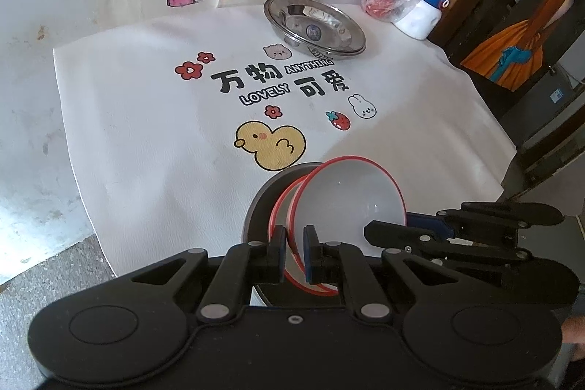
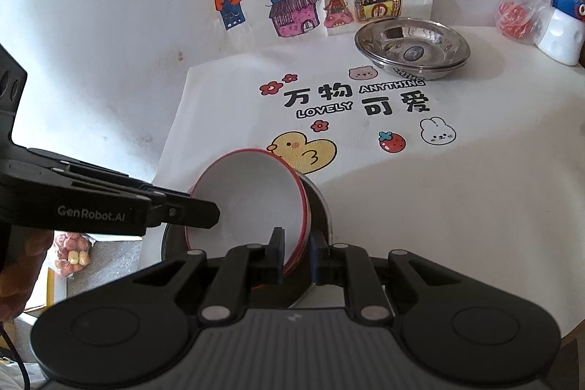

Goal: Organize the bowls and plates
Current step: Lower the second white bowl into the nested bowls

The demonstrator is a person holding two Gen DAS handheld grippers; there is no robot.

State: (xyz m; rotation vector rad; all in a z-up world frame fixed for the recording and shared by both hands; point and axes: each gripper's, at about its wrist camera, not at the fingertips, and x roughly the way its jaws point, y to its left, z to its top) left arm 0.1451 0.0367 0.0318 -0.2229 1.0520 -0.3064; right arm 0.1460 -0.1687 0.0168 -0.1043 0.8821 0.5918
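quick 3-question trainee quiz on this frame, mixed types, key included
1. True or false: the left gripper is clamped on the rim of a red-rimmed white bowl.
2. What does the right gripper grip? A) the steel plates B) the rims of the red-rimmed bowls C) the plastic bag
3. Fill in: the stacked steel plates sit at the far side of the mat, partly covering the printed word ____.

Key: 1 true; 2 B; 3 ANYTHING
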